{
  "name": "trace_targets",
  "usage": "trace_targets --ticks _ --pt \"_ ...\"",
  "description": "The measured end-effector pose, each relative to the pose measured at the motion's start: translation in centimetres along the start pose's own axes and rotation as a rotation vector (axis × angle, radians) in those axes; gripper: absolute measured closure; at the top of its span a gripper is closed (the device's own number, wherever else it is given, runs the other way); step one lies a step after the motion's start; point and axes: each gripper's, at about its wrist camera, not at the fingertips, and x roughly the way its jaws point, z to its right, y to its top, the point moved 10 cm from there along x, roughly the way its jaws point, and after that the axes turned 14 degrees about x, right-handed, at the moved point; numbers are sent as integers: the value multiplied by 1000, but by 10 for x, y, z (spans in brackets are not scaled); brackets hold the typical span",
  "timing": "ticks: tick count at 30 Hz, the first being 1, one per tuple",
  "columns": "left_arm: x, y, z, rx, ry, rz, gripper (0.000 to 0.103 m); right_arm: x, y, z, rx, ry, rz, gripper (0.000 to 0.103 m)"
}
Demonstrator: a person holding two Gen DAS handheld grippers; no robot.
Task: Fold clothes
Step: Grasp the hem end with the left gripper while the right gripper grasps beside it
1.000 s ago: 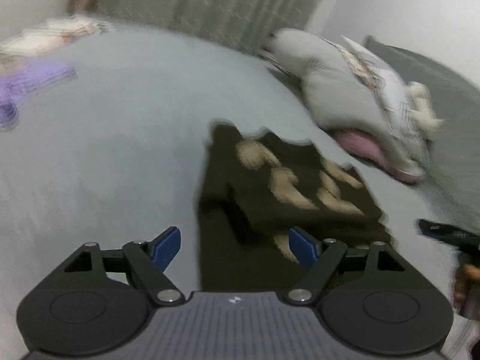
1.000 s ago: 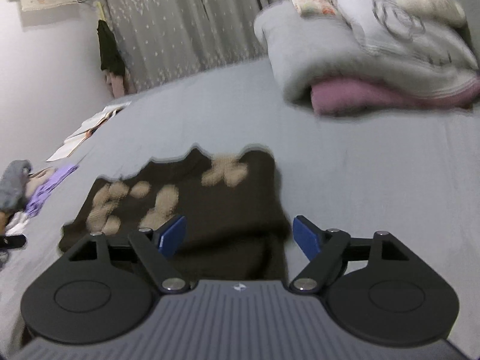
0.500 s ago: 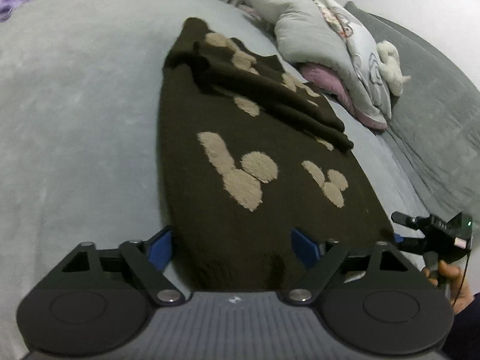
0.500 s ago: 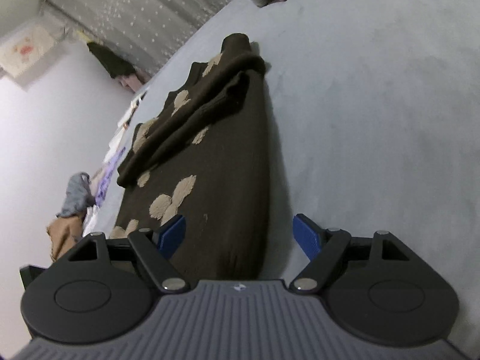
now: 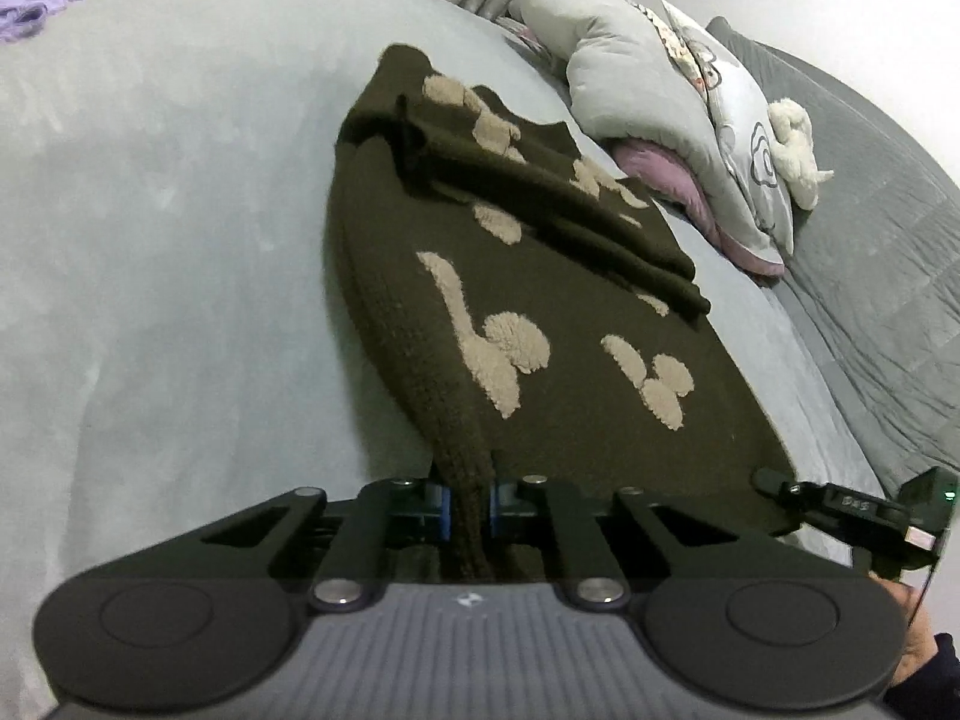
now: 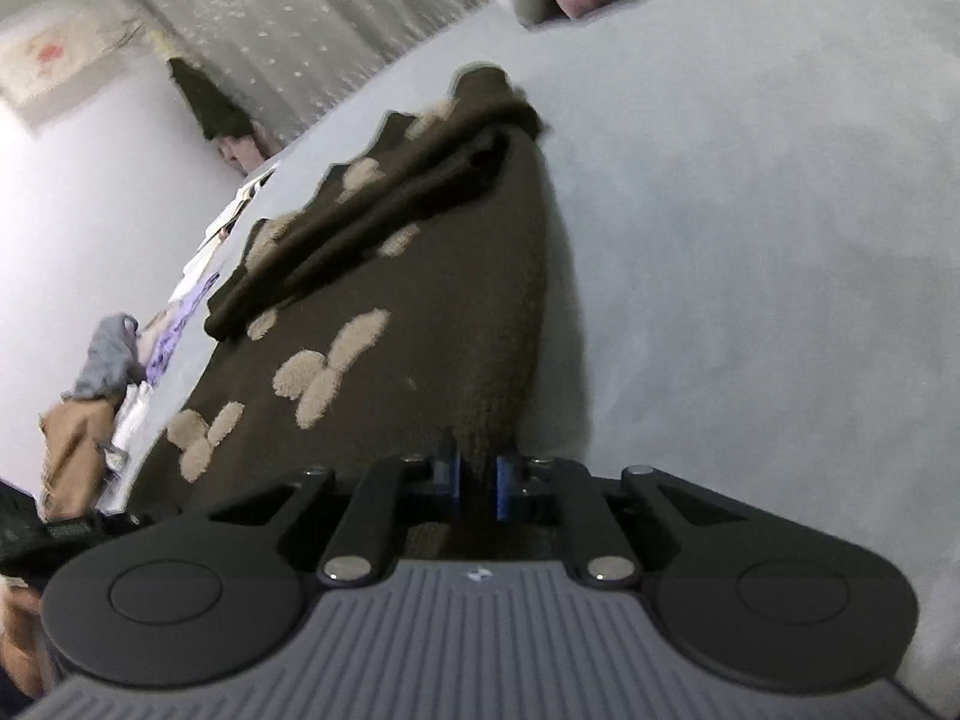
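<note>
Brown sweater [image 5: 540,324]: each hand-held gripper [image 5: 468,507] [image 6: 477,480] has just closed, pinching its near hem; bare bed [image 5: 180,240] flanks it.

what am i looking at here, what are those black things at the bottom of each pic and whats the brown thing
There is no robot here. A person holds a handheld two-finger gripper in each hand, and a wide-angle camera on each one looks forward along its fingers. The black and grey shapes at the bottom are the grippers themselves.

One picture comes from the left gripper, the other from the right gripper. Both jaws have just been closing, and each now pinches a near corner of the brown sweater, which has beige fuzzy patches and lies on a grey bed with a sleeve folded across it.

Further back lie bundled grey and pink bedding and, at the far edge of the bed, a pile of other clothes.
</note>
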Motion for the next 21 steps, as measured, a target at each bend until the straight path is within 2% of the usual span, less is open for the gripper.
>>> trace_targets --ticks 7,11,17,21 --pt "-25 -4 -5 -51 -17 12 96 -40 1 -16 -5 45 97 94" --pt "-32 -12 -1 -31 -21 2 96 -60 -10 -14 4 48 128 94" --pt "-46 -17 -4 -25 -10 4 96 -80 -18 -16 -25 42 152 97" --pt "-43 -19 -10 -20 8 -15 94 -74 -25 -13 -69 -10 128 97"
